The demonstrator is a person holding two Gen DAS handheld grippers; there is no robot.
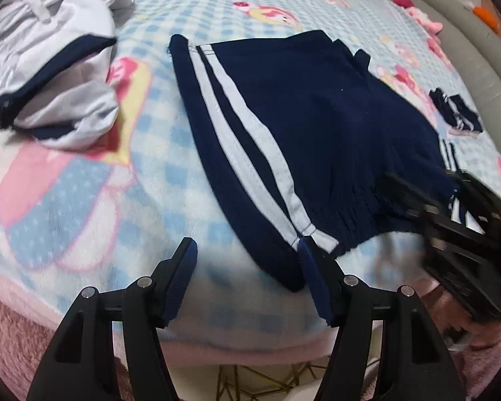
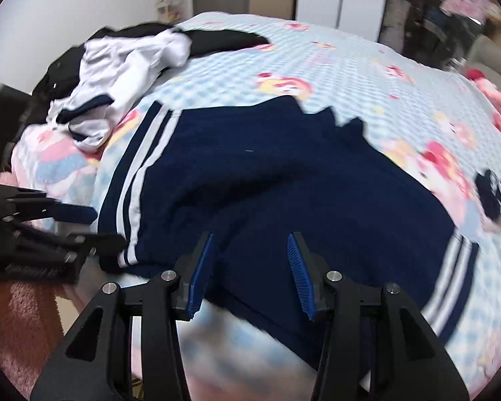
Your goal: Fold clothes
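The navy shorts (image 1: pixel 317 133) lie flat on the bed (image 1: pixel 150 167), white side stripes toward the left, waistband at the near edge. The step in hand looks like taking hold of the waistband corners for a fold.

The left gripper (image 1: pixel 247 250) hangs with jaws apart and empty, just over the striped near corner; its right finger sits at the hem, nothing pinched. The right gripper (image 2: pixel 250 244) is also released, jaws apart above the waistband middle, cloth below them but not clamped.

Next, each gripper likely needs to settle on an edge and close. A white top (image 1: pixel 56 77) lies heaped well apart, far left.
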